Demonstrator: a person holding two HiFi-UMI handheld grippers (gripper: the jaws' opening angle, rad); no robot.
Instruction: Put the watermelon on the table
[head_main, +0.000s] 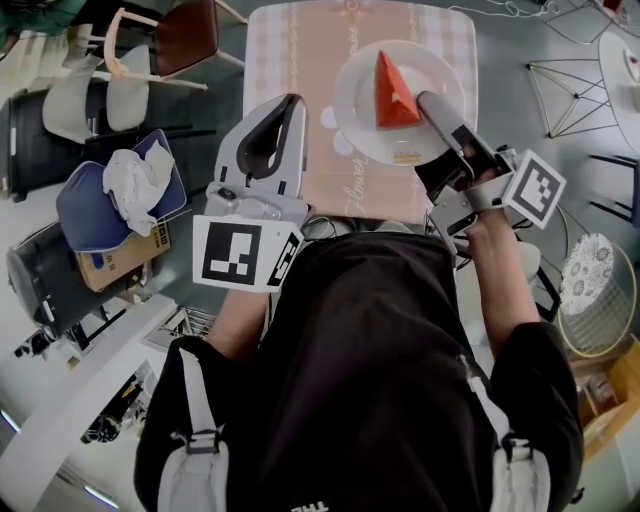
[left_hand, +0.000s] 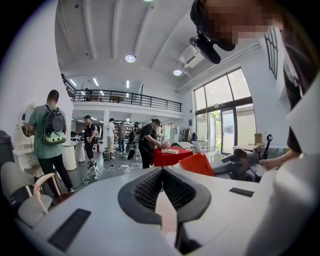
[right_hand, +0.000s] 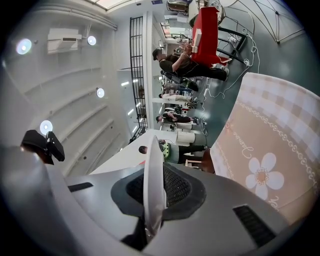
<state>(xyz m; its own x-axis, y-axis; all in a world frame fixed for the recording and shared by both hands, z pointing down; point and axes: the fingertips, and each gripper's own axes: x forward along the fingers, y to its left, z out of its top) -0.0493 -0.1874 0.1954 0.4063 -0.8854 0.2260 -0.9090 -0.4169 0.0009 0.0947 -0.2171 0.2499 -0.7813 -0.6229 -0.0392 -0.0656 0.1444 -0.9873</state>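
A red wedge of watermelon (head_main: 393, 92) stands on a white plate (head_main: 355, 110) over the table (head_main: 300, 60), which has a pink checked cloth. My right gripper (head_main: 432, 108) is shut on the plate's near right rim. In the right gripper view the rim (right_hand: 154, 185) runs edge-on between the jaws, with the cloth (right_hand: 270, 150) beyond. Whether the plate rests on the cloth I cannot tell. My left gripper (head_main: 291, 102) hangs by the table's left edge, shut on nothing. In the left gripper view the tips (left_hand: 161, 171) meet, and the watermelon (left_hand: 196, 164) shows to the right.
Chairs (head_main: 185, 35) stand left of the table. A blue cushion with a white cloth (head_main: 120, 190) and a cardboard box (head_main: 120, 255) lie further left. A wire stand (head_main: 570, 90) and a round woven basket (head_main: 595, 290) sit at the right. Several people stand far off.
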